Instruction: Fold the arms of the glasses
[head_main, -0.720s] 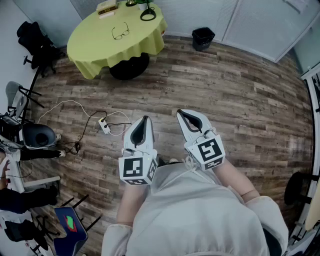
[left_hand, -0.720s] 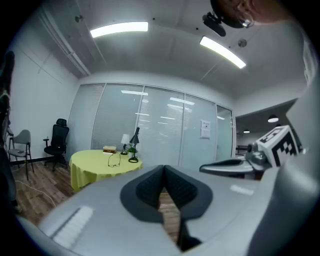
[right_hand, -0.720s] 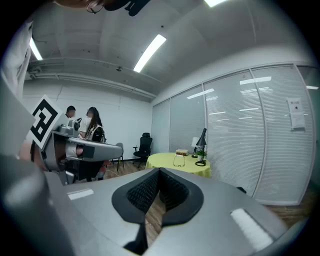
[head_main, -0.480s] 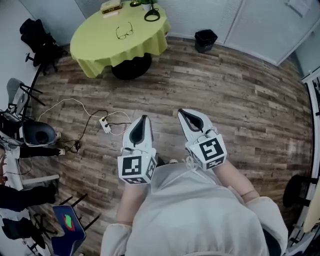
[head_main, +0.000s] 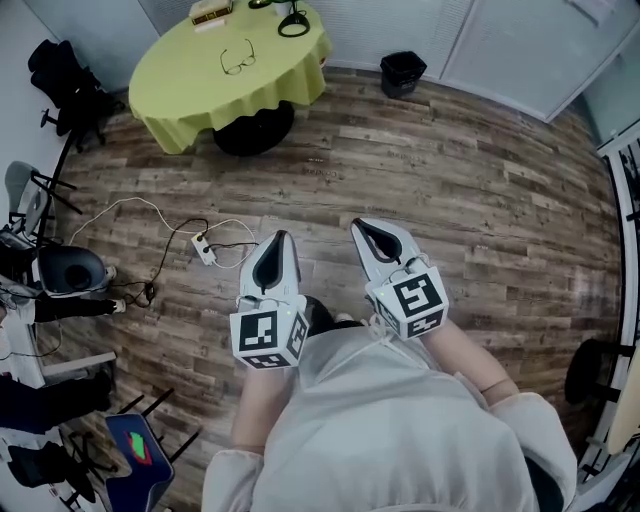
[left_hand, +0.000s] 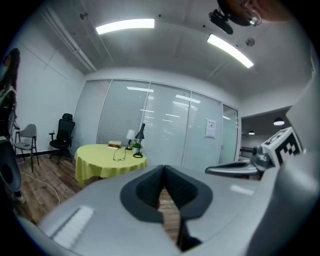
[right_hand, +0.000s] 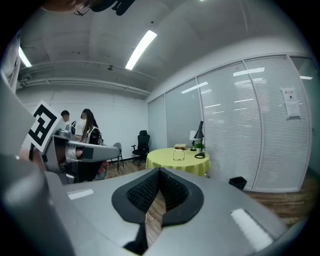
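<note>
The glasses (head_main: 238, 60) lie with arms unfolded on a round table under a yellow-green cloth (head_main: 190, 90), far off at the top left of the head view. They also show small in the left gripper view as the glasses (left_hand: 119, 154) and in the right gripper view as the glasses (right_hand: 179, 154). My left gripper (head_main: 278, 240) and right gripper (head_main: 362, 228) are held side by side in front of the body, over the wooden floor and far from the table. Both are shut with nothing between the pads, as seen at the left gripper (left_hand: 163, 170) and the right gripper (right_hand: 159, 172).
A black lamp (head_main: 293, 20) and books (head_main: 212, 12) stand at the table's far edge. A black waste bin (head_main: 402, 72) sits by the glass wall. A power strip with cables (head_main: 205, 250) lies on the floor at the left. An office chair (head_main: 65, 85) and people (right_hand: 82, 130) are at the room's side.
The head view has swayed a little and a dark shoe now shows between the grippers. Both grippers stay shut in the same place before the body.
</note>
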